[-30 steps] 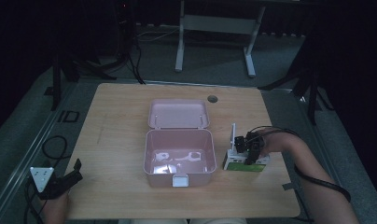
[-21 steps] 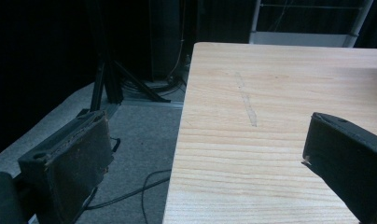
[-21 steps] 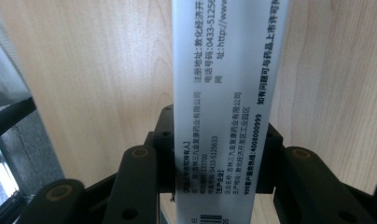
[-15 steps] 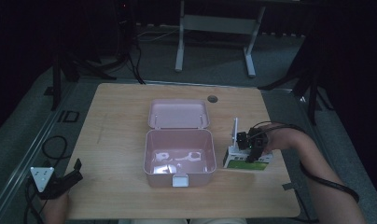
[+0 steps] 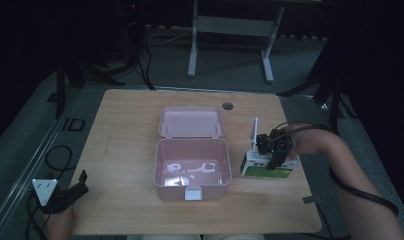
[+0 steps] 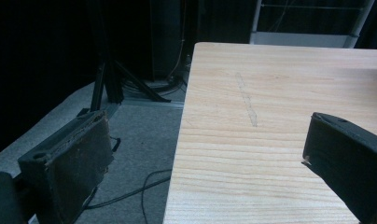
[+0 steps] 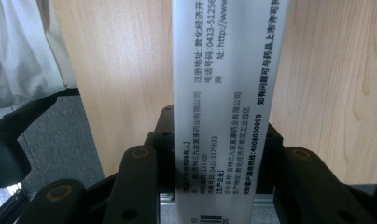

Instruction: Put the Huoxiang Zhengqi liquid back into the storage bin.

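Our right tool point(image 5: 274, 152) clamps the medicine box point(image 5: 266, 166) just right of the open pink case point(image 5: 192, 167), so that hand is nearer. The box's long side runs toward the case; our left tool point(image 5: 65, 197) gapes wide, well left of it.

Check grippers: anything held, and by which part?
Right gripper clamps the green-and-white carton across its narrow printed sides. Left gripper is open, holding nothing.

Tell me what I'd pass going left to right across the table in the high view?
Left hand-held gripper → pink box with its lid open → green-and-white carton, with the right hand-held gripper on it.
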The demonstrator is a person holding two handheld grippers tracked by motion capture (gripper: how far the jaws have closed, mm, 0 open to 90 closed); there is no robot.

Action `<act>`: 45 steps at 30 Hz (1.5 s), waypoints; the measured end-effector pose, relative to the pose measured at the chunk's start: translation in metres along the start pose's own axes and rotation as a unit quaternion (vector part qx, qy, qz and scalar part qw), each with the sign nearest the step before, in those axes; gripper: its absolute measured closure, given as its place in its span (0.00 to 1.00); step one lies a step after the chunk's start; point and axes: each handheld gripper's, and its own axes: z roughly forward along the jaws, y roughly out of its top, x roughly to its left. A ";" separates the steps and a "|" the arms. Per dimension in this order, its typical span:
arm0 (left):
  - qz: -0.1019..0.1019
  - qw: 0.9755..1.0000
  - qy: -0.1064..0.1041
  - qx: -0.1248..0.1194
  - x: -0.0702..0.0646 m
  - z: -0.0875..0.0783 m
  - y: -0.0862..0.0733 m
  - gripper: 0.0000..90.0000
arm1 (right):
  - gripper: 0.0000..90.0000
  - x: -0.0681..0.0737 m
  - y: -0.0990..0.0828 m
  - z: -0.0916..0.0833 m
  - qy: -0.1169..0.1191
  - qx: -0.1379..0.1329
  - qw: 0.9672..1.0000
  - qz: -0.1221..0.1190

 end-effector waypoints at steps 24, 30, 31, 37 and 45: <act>-0.002 1.000 0.000 0.000 0.000 0.000 0.000 0.02 | 0.70 0.010 0.018 -0.060 -0.018 -0.010 1.000 0.012; -0.002 1.000 0.000 0.000 0.001 0.000 0.000 0.02 | 0.70 0.011 0.033 -0.064 -0.017 -0.010 1.000 0.006; -0.002 1.000 -0.001 0.000 0.001 0.000 0.000 0.02 | 0.70 0.012 0.036 -0.065 -0.017 -0.010 1.000 0.005; -0.003 1.000 -0.002 -0.001 0.001 0.000 0.000 0.02 | 0.70 0.013 0.053 -0.069 -0.016 -0.009 1.000 -0.003; -0.003 1.000 -0.002 0.000 0.001 0.000 0.000 0.02 | 0.70 0.014 0.078 -0.069 -0.014 -0.009 1.000 -0.018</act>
